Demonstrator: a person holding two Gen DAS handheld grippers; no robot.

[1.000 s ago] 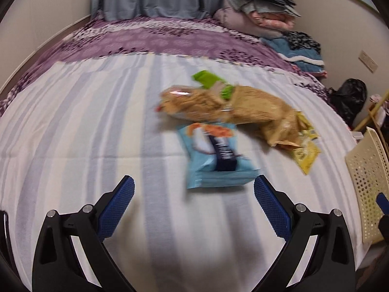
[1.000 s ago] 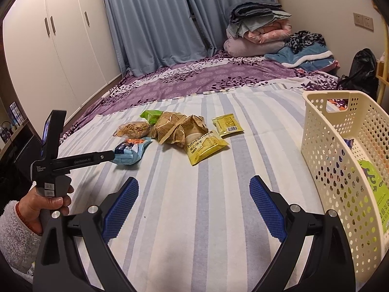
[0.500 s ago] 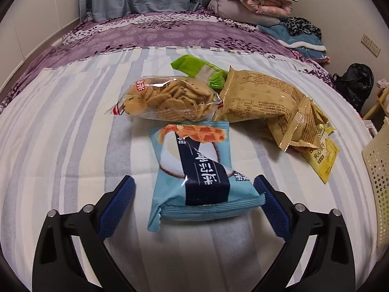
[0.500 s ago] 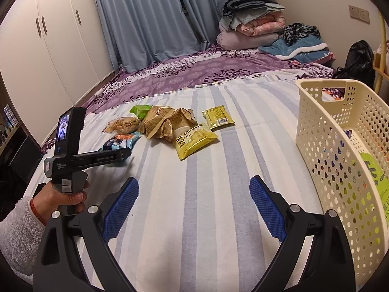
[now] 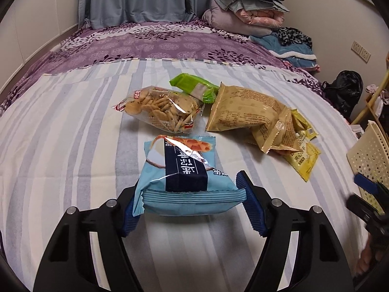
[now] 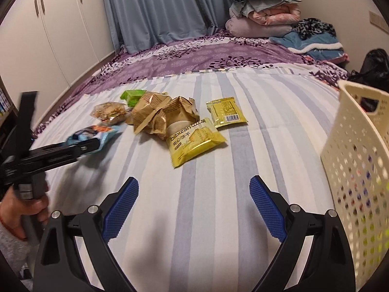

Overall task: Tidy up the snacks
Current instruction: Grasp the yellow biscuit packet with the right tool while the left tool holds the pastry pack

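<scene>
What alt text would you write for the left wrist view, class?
The left gripper is closing its blue-padded jaws around a light blue snack packet on a striped bedsheet. Behind lie a clear cracker bag, green packet, tan bags and yellow packets.

A bed (image 6: 218,194) with a striped sheet carries the snacks. On it lie a blue packet (image 5: 184,170), a clear bag of crackers (image 5: 160,109), a green packet (image 5: 192,86), crumpled brown bags (image 5: 248,112) and two yellow packets (image 6: 194,141), close together. A cream basket (image 6: 359,160) stands at the right edge, folded bedding (image 6: 262,17) at the far end.
</scene>
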